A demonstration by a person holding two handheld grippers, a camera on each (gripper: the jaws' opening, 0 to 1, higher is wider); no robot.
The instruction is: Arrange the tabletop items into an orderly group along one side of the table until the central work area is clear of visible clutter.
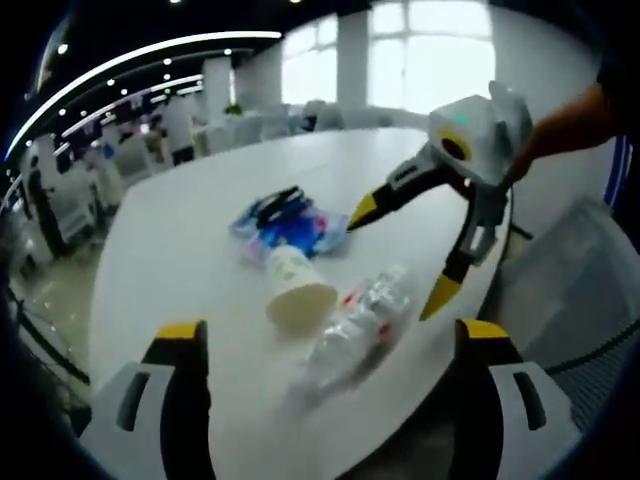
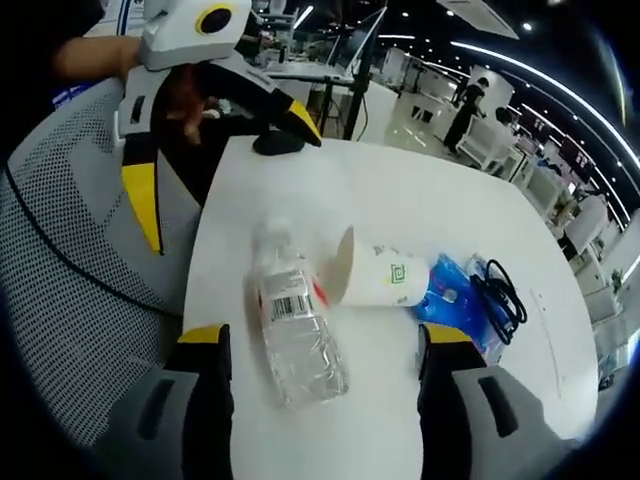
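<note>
Both grippers, left [image 1: 325,345] and right [image 2: 325,350], gape open around the toppled bottle [image 2: 297,330]; cup [image 2: 378,276] touches it.

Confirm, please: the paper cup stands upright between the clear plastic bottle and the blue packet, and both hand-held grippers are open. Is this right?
Not quite. The paper cup lies on its side, not upright; the right gripper view shows this. The rest holds: it is between the clear plastic bottle and the blue packet, and both hand-held grippers are open.

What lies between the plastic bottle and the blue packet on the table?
The paper cup, lying on its side, sits between the plastic bottle and the blue packet. The right gripper view shows this plainly; the left gripper view agrees.
</note>
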